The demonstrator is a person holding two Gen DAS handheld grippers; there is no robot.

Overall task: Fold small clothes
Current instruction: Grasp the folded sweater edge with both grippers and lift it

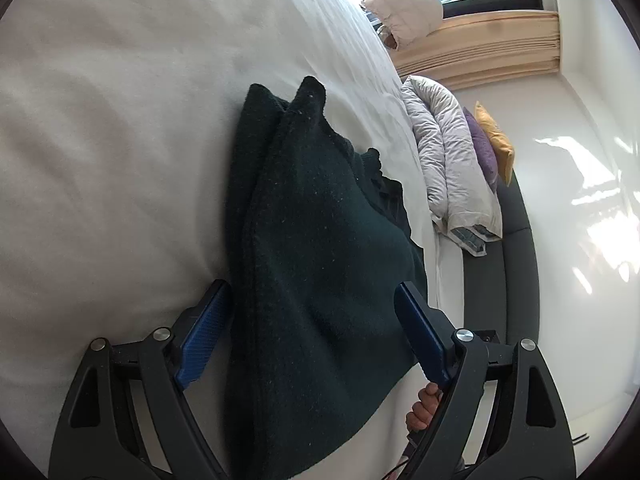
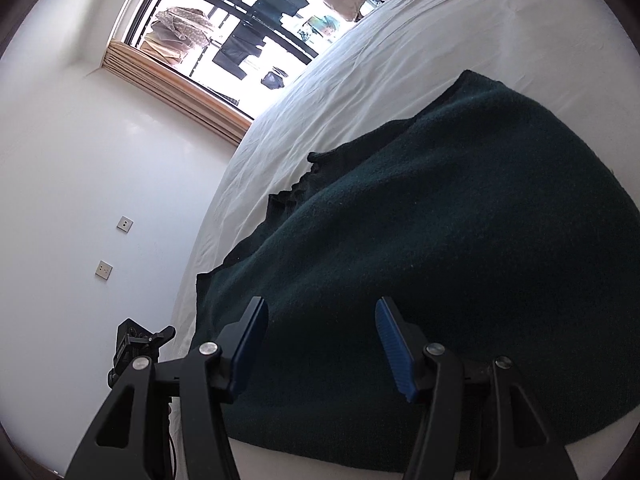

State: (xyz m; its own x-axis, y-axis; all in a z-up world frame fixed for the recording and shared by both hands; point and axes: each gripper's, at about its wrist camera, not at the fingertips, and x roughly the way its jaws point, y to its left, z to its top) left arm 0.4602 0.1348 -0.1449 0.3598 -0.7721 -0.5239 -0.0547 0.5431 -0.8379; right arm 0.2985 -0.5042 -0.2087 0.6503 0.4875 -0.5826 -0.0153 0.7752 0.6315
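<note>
A dark green knitted garment (image 1: 316, 248) lies folded over in layers on the white bed sheet (image 1: 112, 128). My left gripper (image 1: 312, 312) is open, its blue pads on either side of the garment's near part, holding nothing. In the right wrist view the same garment (image 2: 460, 240) spreads wide across the bed (image 2: 380, 60). My right gripper (image 2: 320, 328) is open just over the garment's near edge, with nothing between its pads.
A rolled grey duvet (image 1: 448, 160) with purple and yellow cushions lies on a dark bench (image 1: 516, 248) beside the bed. A window (image 2: 240, 28) is beyond the bed. The white wall (image 2: 80, 168) with two sockets is at left. A hand (image 1: 424, 408) shows below.
</note>
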